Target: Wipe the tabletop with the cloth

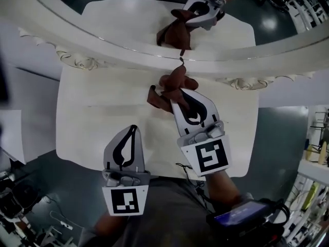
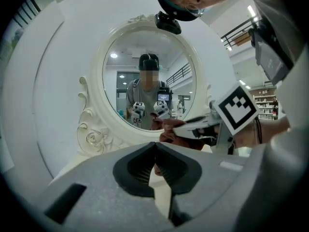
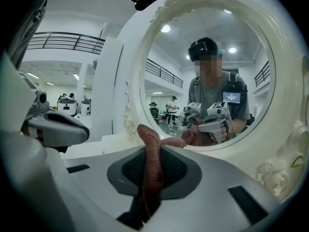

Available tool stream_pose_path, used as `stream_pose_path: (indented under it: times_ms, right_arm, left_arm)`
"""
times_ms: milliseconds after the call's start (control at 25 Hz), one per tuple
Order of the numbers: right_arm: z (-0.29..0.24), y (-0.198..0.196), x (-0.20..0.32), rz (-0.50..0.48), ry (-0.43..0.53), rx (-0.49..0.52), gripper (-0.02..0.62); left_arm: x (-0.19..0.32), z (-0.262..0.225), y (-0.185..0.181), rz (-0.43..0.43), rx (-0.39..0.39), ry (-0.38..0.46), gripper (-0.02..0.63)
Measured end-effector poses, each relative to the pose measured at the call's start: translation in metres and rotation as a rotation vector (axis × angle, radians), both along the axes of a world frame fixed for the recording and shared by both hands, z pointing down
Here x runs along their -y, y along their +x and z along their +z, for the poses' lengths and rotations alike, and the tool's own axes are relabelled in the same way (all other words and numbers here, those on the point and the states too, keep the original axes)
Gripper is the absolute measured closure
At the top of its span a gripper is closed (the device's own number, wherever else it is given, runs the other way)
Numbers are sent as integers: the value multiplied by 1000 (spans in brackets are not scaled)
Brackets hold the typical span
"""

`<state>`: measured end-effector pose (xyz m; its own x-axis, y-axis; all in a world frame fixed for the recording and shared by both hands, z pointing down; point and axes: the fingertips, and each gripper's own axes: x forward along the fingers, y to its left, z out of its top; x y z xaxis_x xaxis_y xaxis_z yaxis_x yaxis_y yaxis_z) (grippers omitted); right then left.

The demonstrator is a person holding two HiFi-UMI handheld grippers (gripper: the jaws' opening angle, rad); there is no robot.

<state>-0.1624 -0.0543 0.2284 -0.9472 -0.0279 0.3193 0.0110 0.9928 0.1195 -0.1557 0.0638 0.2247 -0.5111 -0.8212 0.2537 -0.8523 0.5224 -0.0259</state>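
A brown cloth [image 1: 169, 89] hangs bunched above the far middle of the white tabletop [image 1: 92, 117], close to the mirror. My right gripper [image 1: 175, 101] is shut on it; in the right gripper view the cloth [image 3: 152, 168] runs up between the pads [image 3: 174, 166] and sticks out past the tips. My left gripper [image 1: 134, 127] hovers over the near part of the table, left of the right one, jaws together and nothing in them [image 2: 155, 145]. The left gripper view shows the cloth [image 2: 169, 135] and the right gripper [image 2: 203, 124] just ahead to the right.
A round mirror [image 1: 128, 14] in an ornate white frame [image 1: 103, 50] stands along the table's far edge and reflects both grippers and the cloth. A white sheet [image 1: 10, 133] lies off the table's left. Shelves [image 1: 313, 153] stand at the right over grey floor.
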Motion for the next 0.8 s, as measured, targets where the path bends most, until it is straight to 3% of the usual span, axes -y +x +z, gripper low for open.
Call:
stream_pose_path:
  times_ms: [200,320,520,640,800]
  right_arm:
    - [71,-9,13,59,-25,-157,543]
    - [90,-10,19,76,-9,-206,478]
    - [92,-4,18,48,-85,-217,341]
    - [86,4,15,5,-123,-206,309]
    - [79,7,2,-82,-100,-206,263]
  left_arm:
    - [-9,32,-9,-42,-59,-47,591]
    - [-14,51,-8,-52,-98,-73,591]
    - [-15,62,-4,-46,-122,-82,591]
    - [-13,61,-1,-35,-120,-75,591]
    - [-10,59,1,-22,-119,-73,591]
